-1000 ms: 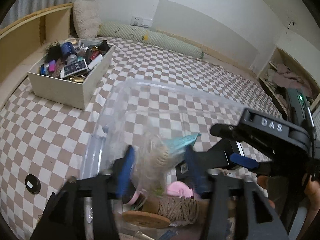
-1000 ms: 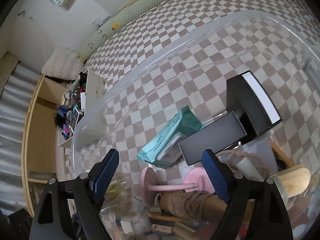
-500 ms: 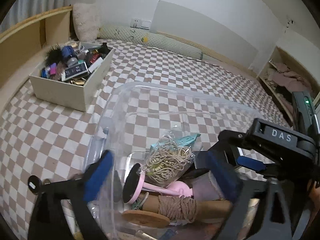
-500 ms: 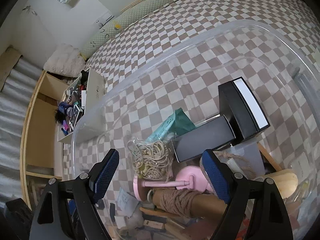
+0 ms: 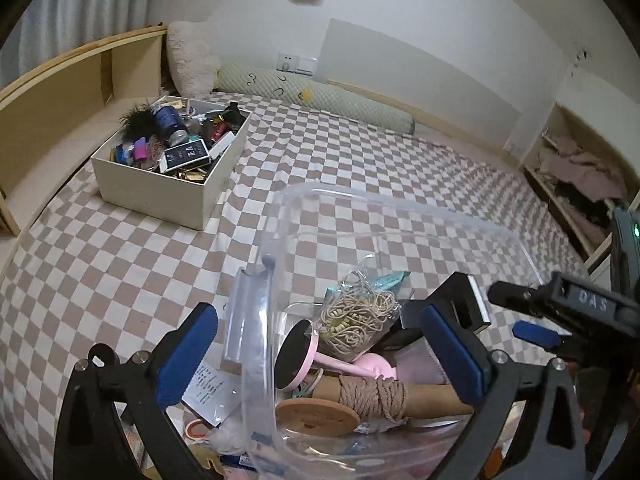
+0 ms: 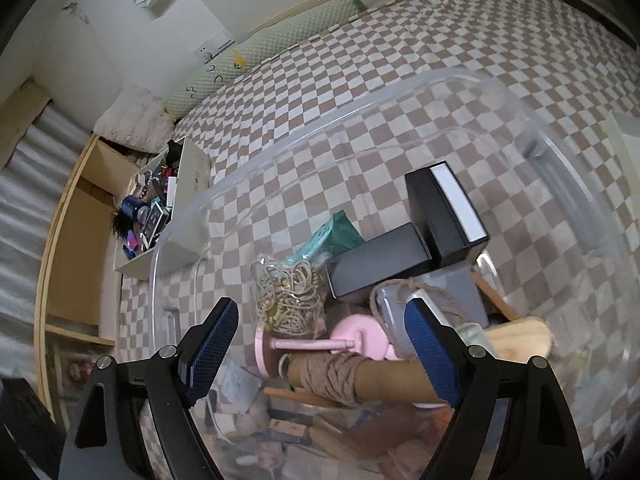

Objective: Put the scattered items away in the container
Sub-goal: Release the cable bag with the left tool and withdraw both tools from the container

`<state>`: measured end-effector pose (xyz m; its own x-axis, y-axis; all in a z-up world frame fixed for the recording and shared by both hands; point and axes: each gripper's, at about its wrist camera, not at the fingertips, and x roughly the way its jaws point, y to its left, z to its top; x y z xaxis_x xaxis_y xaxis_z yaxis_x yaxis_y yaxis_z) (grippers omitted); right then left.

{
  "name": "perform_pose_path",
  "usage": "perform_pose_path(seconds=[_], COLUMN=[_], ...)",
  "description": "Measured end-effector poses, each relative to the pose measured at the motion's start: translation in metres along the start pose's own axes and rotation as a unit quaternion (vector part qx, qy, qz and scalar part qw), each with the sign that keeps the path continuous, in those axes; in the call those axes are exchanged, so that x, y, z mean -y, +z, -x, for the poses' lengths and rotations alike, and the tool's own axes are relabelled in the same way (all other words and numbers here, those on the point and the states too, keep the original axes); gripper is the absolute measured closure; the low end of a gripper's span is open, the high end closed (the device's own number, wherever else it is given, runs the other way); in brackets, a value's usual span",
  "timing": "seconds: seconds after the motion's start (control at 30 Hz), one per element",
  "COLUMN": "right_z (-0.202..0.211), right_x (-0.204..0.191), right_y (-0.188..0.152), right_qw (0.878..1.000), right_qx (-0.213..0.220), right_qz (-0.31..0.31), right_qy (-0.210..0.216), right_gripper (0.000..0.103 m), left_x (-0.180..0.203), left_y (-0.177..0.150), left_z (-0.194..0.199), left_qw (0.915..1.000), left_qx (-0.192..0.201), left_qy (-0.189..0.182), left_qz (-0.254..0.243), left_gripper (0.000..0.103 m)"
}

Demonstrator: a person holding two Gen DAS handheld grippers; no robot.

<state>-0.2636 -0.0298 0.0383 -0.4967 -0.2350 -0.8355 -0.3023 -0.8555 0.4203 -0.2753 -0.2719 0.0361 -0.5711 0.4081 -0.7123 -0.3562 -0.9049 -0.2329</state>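
in the left wrist view, your left gripper (image 5: 320, 350) hangs spread wide and empty over the clear container (image 5: 400, 216); the bag of cord (image 5: 360, 322) lies just ahead between its fingers, inside the tub. in the right wrist view, your right gripper (image 6: 322, 346) is likewise parted and empty, the bag of cord (image 6: 290, 300) ahead-left, its long axis seemingly pointing away.

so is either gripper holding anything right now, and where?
Nothing held. Left gripper and right gripper both open; the bag of cords lies loose in the clear bin.
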Motion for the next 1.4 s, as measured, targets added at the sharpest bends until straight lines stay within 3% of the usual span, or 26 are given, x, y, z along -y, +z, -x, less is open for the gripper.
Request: perform_pose_path(seconds=[0.07,0.2,0.33,0.5,0.73,0.93,1.07,1.23,1.4], right_z=[0.010,0.034,0.056,0.078,0.092,0.095,0.098,0.102,0.101], right_x=[0.000,-0.002,-0.007,-0.004,0.010,0.033,0.042,0.046,0.054], right_y=[-0.004,-0.014,-0.028,-0.049,-0.078,-0.100,-0.117,-0.138,-0.149], right_qw=[1.000,0.997,0.989,0.980,0.973,0.969,0.961,0.955,0.957], right_qx=[0.012,0.063,0.113,0.149,0.150,0.155,0.164,0.174,0.174], right_qz=[0.004,0.033,0.082,0.119,0.158,0.171,0.200,0.223,0.222], right_qy=[0.000,-0.005,-0.043,-0.056,-0.074,-0.085,-0.097,-0.084,-0.067], right_gripper=[0.017,0.000,0.000,0.000,0.000,0.000,0.000,0.000,0.000], left_x=[-0.002,-0.003,-0.005,-0.003,-0.015,-0.036,-0.041,-0.036,-0.032], left_y=[0.000,-0.004,-0.009,-0.018,-0.041,-0.058,-0.069,-0.083,-0.098], left_z=[0.007,0.020,0.029,0.038,0.054,0.053,0.057,0.069,0.082], left_qw=[1.0000,0.9998,0.9999,0.9996,0.9983,0.9998,0.9998,0.9996,0.9996], left_qx=[0.008,0.017,0.011,0.012,0.029,0.008,-0.002,0.004,0.010], left_qy=[-0.002,0.007,-0.002,0.009,0.039,0.014,0.019,0.023,0.025], left_qz=[-0.001,-0.013,-0.011,-0.026,-0.033,0.008,0.008,-0.013,-0.011], left_gripper=[0.000,0.000,0.000,0.000,0.000,0.000,0.000,0.000,0.000])
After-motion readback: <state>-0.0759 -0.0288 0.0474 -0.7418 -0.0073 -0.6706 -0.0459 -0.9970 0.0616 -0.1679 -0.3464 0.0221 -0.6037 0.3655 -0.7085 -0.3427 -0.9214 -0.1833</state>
